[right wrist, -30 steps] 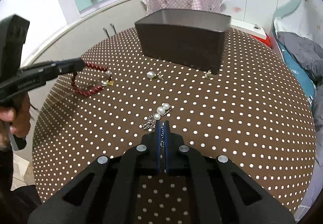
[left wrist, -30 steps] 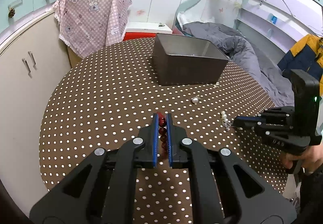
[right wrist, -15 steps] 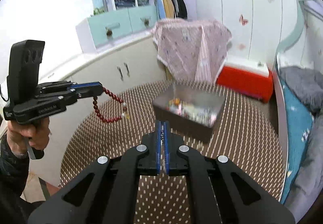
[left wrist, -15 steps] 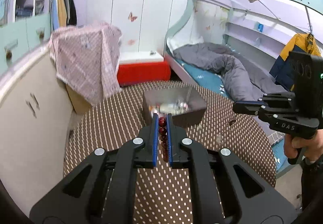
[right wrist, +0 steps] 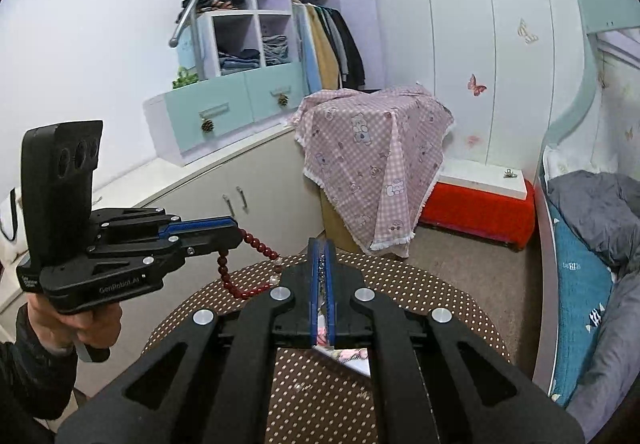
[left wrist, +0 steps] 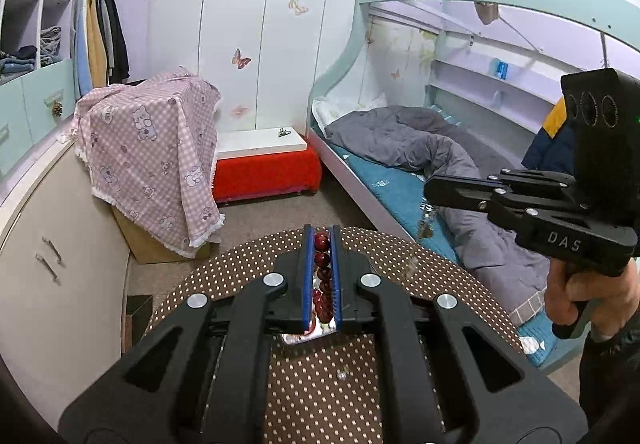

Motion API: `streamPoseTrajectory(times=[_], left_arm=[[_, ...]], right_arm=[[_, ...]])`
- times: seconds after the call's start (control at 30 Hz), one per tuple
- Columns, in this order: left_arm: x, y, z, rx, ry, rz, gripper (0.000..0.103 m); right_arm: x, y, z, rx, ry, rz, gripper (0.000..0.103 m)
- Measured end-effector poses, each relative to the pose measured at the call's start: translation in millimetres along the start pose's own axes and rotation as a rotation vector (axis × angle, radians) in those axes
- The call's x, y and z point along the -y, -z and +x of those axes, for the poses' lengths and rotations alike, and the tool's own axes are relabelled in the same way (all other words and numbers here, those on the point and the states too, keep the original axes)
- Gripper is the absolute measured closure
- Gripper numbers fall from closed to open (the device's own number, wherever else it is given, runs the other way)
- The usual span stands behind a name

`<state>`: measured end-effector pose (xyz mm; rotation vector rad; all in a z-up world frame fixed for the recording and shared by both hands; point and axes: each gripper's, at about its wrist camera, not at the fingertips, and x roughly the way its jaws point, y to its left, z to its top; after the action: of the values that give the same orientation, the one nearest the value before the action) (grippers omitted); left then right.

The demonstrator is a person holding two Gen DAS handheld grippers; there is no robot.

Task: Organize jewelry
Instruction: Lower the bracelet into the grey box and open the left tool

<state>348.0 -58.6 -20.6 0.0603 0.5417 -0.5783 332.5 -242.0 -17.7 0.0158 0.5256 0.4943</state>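
Both claws hover over the dotted counter (left wrist: pixel 248 264), left claw (left wrist: pixel 321 240) clenching red beads (right wrist: pixel 256 244), right claw (right wrist: pixel 321 244) pinching a chain (right wrist: pixel 320 268), bed (left wrist: pixel 400 180) at frame right.

Bed (left wrist: pixel 404 164) right of table (left wrist: pixel 248 264)

Round bench (left wrist: pixel 240 268), brown polka-dot cover, lower centre of frame. One small pearl-like piece (left wrist: pixel 341 375) on it, lower centre.

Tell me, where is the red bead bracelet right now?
The bracelet hangs in the air from the left gripper, pinched between its fingers above the table, left of the right gripper.
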Motion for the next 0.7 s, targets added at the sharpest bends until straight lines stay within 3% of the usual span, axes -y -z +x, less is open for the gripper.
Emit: streamPoseTrajectory(times=[0.23, 0.33, 0.37, 0.4, 0.43, 0.47, 0.7], left_arm=[[-3, -8, 32, -0.039, 0.022, -0.015, 0.095], [-3, -10, 40, -0.043, -0.006, -0.021, 0.094], [-4, -9, 42, -0.048, -0.017, -0.02, 0.089], [-5, -8, 43, -0.05, -0.035, -0.024, 0.056], [-6, -8, 42, -0.033, -0.06, -0.038, 0.009], [-8, -8, 38, 0.002, -0.092, -0.054, 0.006], [-15, -7, 19, 0.045, -0.202, -0.07, 0.006]], right_arm=[[21, -1, 31, -0.038, 0.008, 0.065, 0.101], [28, 5, 47, -0.07, 0.04, 0.097, 0.099], [32, 8, 51, -0.086, 0.052, 0.119, 0.087], [36, 10, 53, -0.09, 0.07, 0.134, 0.074], [39, 14, 52, -0.081, 0.106, 0.155, 0.03], [41, 17, 47, -0.047, 0.133, 0.171, 0.007], [51, 22, 10, 0.032, 0.205, 0.231, 0.007]])
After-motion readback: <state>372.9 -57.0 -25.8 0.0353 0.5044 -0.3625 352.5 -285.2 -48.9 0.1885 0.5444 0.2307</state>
